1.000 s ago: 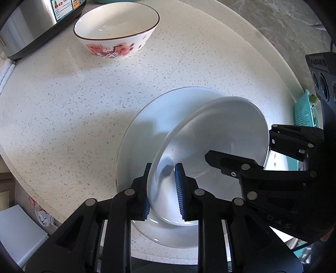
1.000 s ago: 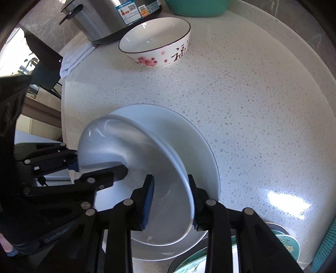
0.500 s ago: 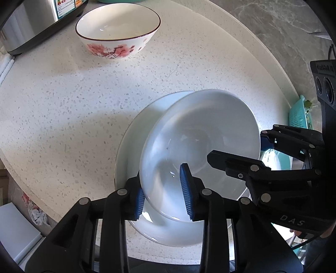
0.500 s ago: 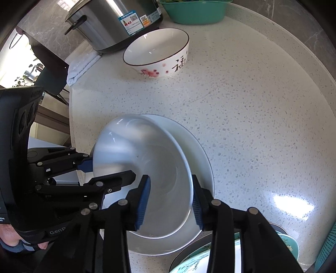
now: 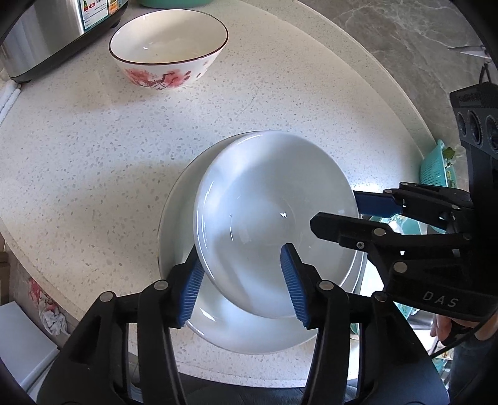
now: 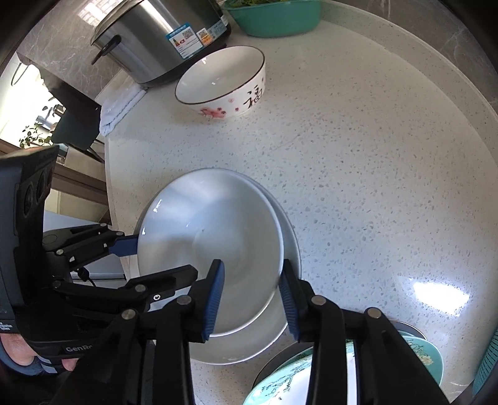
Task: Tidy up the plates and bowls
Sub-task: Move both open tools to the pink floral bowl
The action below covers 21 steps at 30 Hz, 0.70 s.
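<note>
White bowl (image 5: 274,218): seen mouth-up inside the larger white plate (image 5: 183,218), tipped slightly, its rim raised toward the counter's near edge; being round, no long axis is shown.
White plate: laid flat on the speckled countertop (image 5: 93,149), close to the near edge.
Left gripper (image 5: 242,283): fingers are spread, one blue pad outside the bowl's near rim and one inside it (contact with the wall cannot be told).
Right gripper (image 6: 250,296): also spread across the rim, the left pad (image 6: 214,293) inside the bowl, the other outside between bowl and plate; it is seen from the left wrist view (image 5: 367,215) reaching in from the right.
Floral bowl (image 6: 222,82): set upright, mouth up, well apart from the plate toward the counter's far side, just beside the rice cooker (image 6: 162,37).
Teal basin (image 6: 274,15): placed at the far edge, beside the cooker.
Patterned teal plates (image 6: 420,358): stacked by the near right edge, just beside the white plate.
</note>
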{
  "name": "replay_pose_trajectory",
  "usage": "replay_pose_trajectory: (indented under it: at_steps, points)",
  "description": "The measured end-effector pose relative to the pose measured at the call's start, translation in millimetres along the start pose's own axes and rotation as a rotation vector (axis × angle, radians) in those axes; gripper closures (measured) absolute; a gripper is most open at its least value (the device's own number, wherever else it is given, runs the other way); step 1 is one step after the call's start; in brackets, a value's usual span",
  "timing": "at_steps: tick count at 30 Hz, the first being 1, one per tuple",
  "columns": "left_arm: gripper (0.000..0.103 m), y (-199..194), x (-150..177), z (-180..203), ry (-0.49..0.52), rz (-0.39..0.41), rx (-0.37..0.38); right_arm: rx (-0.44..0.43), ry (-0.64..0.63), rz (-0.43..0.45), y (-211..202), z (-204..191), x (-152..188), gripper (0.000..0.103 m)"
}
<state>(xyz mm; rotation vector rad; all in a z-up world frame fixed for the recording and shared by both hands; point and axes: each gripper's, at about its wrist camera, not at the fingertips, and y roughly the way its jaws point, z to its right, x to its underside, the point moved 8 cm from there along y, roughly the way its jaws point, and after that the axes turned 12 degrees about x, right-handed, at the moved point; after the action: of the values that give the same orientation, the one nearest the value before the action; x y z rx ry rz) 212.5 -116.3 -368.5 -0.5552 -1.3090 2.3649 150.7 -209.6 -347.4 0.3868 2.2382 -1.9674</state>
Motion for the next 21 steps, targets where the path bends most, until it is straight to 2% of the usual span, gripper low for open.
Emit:
replay_pose_trajectory:
  at_steps: [2, 4, 8, 10, 16, 19, 21]
  points:
    - [0.047, -5.4, 1.3, 2.0, 0.002, 0.000, 0.016, -0.007, -0.018, -0.019, 0.8, -1.8, 3.2, 0.064]
    - [0.033, -15.7, 4.6, 5.3, 0.008, 0.006, 0.015, -0.017, -0.023, -0.026, -2.2, -1.2, 6.0, 0.063]
    - [0.033, -45.2, 4.6, 5.8, 0.010, 0.036, 0.041, -0.058, -0.018, -0.024, -19.5, 3.7, 10.1, 0.058]
    - [0.030, -64.5, -4.1, -1.5, 0.003, 0.084, 0.035, -0.087, -0.002, -0.004, -31.3, 8.5, 4.6, 0.053]
    - [0.029, -89.3, -49.7, -47.5, -0.078, 0.216, -0.062, -0.096, 0.155, 0.145, -63.5, 49.3, -59.2, 0.050]
    - [0.029, -85.4, -75.3, -63.3, -0.111, 0.266, -0.071, -0.152, 0.216, 0.172, -64.5, 57.1, -95.8, 0.050]
    - [0.029, -79.3, -89.5, -77.1, -0.188, 0.289, -0.028, -0.192, 0.239, 0.147, -53.6, 53.0, -116.0, 0.050]
